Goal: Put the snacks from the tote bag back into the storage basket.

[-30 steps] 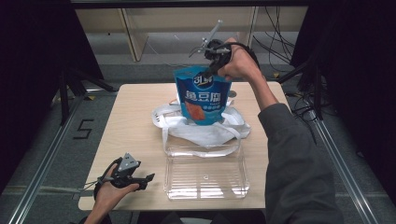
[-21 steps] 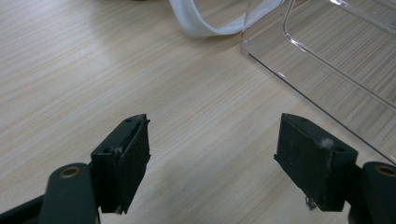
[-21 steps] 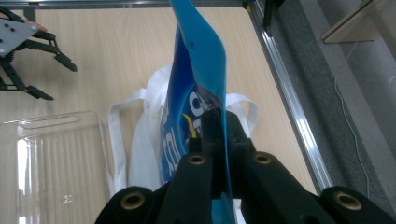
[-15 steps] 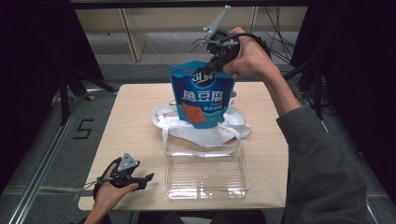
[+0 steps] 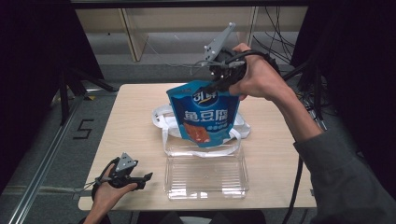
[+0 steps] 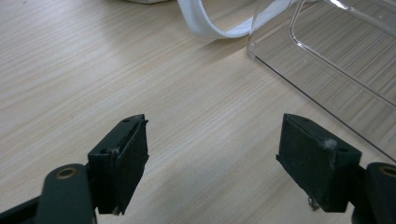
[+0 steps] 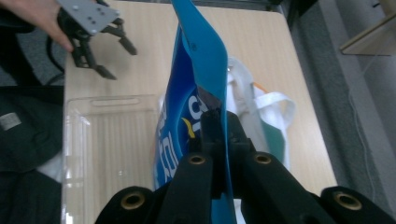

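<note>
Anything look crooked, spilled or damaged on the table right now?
Nothing spilled or torn. The blue snack pouch hangs in the air above the white tote bag, pinched at its top edge by the right tongs. The clear plastic tray sits square on the table; the left tongs rest open beside it.

**Setting: work table and surrounding room**

Light wooden table [image 5: 135,116] on a grey floor [image 5: 51,154] marked with a black "5" [image 5: 83,129] — pale shelving [image 5: 140,32] stands behind, and dark curtains [image 5: 32,70] flank both sides.
</note>
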